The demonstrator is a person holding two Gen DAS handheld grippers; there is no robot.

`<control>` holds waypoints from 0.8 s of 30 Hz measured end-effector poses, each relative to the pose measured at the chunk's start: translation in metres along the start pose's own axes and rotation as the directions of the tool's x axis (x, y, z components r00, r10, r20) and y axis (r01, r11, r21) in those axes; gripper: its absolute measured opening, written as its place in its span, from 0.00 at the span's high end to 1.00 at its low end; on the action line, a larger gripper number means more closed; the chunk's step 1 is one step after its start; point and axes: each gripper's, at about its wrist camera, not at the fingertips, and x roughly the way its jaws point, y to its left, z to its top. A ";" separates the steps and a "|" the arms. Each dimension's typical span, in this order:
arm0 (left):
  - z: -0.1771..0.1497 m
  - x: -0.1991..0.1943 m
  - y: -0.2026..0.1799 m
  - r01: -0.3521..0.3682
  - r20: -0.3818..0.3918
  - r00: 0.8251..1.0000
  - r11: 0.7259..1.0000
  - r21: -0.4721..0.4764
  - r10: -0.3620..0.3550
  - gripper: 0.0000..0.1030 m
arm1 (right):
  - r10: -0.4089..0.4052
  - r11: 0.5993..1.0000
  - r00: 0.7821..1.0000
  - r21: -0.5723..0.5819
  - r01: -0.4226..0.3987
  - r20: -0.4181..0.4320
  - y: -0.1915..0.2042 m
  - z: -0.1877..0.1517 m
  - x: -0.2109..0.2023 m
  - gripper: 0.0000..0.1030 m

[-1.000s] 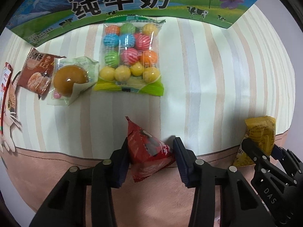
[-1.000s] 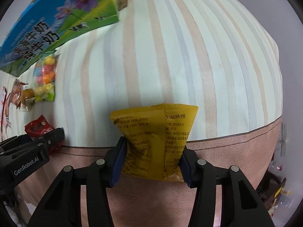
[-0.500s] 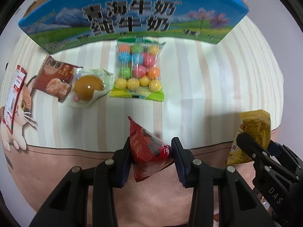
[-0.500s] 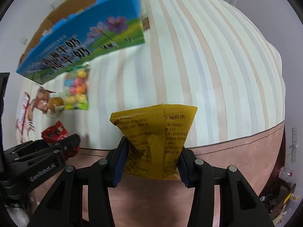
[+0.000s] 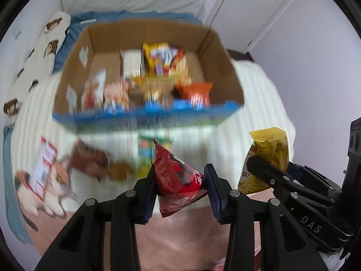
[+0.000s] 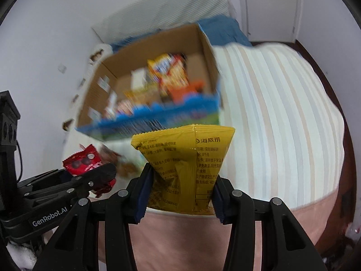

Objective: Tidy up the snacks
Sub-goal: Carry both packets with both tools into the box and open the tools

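Note:
My left gripper [image 5: 180,186] is shut on a small red snack packet [image 5: 178,178], held in the air above the striped bed cover. My right gripper [image 6: 180,192] is shut on a yellow snack bag [image 6: 185,164], also lifted. Each gripper shows in the other's view: the yellow bag [image 5: 268,155] at the right of the left wrist view, the red packet [image 6: 84,162] at the left of the right wrist view. Ahead stands an open cardboard box [image 5: 74,67] with a blue printed front, holding several snack packs; it is blurred.
Loose snacks lie on the striped cover [image 5: 255,103] in front of the box: a brown packet [image 5: 90,161], a red-and-white packet [image 5: 42,167] and a bag of coloured balls [image 5: 146,151], all blurred. A white pillow sits behind the box, a door [image 5: 259,6] at the back right.
Both grippers have risen with their packets and tilted up. The box's open top and contents now show, where only its blue front showed before. The loose snacks have dropped lower in view.

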 end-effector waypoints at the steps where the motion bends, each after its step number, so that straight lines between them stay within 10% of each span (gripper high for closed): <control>1: 0.008 -0.003 0.000 -0.003 0.010 1.000 1.000 0.006 0.003 0.64 | 0.013 1.000 1.000 -0.007 -0.013 0.009 0.005 0.013 -0.003 0.52; 10: 0.118 -0.005 0.035 -0.108 0.057 0.993 0.993 0.042 0.106 0.64 | -0.040 0.998 0.999 -0.054 0.041 0.036 0.035 0.140 0.017 0.52; 24: 0.233 0.127 0.143 -0.267 -0.174 0.949 0.964 0.008 0.265 0.64 | -0.106 0.994 0.983 0.018 0.110 -0.150 0.023 0.265 0.158 0.52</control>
